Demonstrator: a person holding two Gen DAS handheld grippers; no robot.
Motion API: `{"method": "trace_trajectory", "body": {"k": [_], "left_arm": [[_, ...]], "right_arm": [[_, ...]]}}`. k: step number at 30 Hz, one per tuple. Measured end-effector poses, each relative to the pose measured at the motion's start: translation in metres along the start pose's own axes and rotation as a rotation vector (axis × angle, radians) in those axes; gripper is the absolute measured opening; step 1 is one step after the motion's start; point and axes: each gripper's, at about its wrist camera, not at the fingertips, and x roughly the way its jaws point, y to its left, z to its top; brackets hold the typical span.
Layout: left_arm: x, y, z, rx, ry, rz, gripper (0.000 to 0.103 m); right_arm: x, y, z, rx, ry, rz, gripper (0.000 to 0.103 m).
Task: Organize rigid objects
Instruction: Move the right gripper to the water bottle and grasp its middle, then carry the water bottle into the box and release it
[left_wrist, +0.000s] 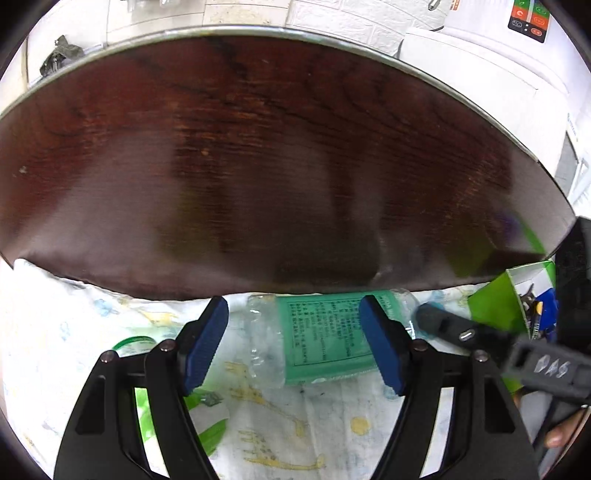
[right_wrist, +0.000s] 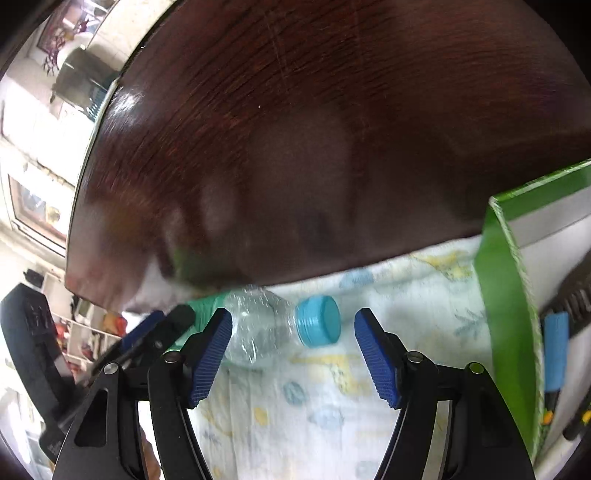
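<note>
A crushed clear plastic bottle (left_wrist: 325, 339) with a green label lies on its side on a patterned cloth (left_wrist: 280, 424). My left gripper (left_wrist: 293, 314) is open, its blue pads astride the label; the right pad overlaps the label's edge and the left pad stands apart. In the right wrist view the bottle's neck (right_wrist: 258, 328) and blue cap (right_wrist: 319, 321) lie between the pads of my right gripper (right_wrist: 293, 317), which is open with a gap beside the cap. Each gripper's black finger (left_wrist: 443, 325) (right_wrist: 173, 321) shows in the other's view.
The dark wooden round table (left_wrist: 258, 147) stretches beyond the cloth. An open green box (right_wrist: 506, 295) (left_wrist: 509, 299) stands right of the bottle, holding a blue-handled tool (right_wrist: 556, 350) and other small items. A fingertip of a person's hand (left_wrist: 557, 435) shows at the lower right.
</note>
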Motion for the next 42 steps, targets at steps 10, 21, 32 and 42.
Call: {"method": "trace_trajectory", "body": {"k": [10, 21, 32, 42], "left_arm": [[-0.024, -0.015, -0.004, 0.037, -0.066, 0.022, 0.064], [-0.095, -0.049, -0.007, 0.106, -0.183, -0.021, 0.064], [-0.115, -0.155, -0.02, 0.267, -0.229, -0.126, 0.064], [-0.09, -0.266, -0.045, 0.413, -0.149, -0.233, 0.064]], "right_arm": [[0.001, 0.018, -0.002, -0.067, 0.005, -0.015, 0.065], [-0.062, 0.026, -0.018, -0.085, -0.12, 0.014, 0.065], [-0.168, -0.021, -0.038, -0.037, -0.313, -0.003, 0.065], [-0.235, -0.103, -0.056, 0.11, -0.43, -0.084, 0.065]]}}
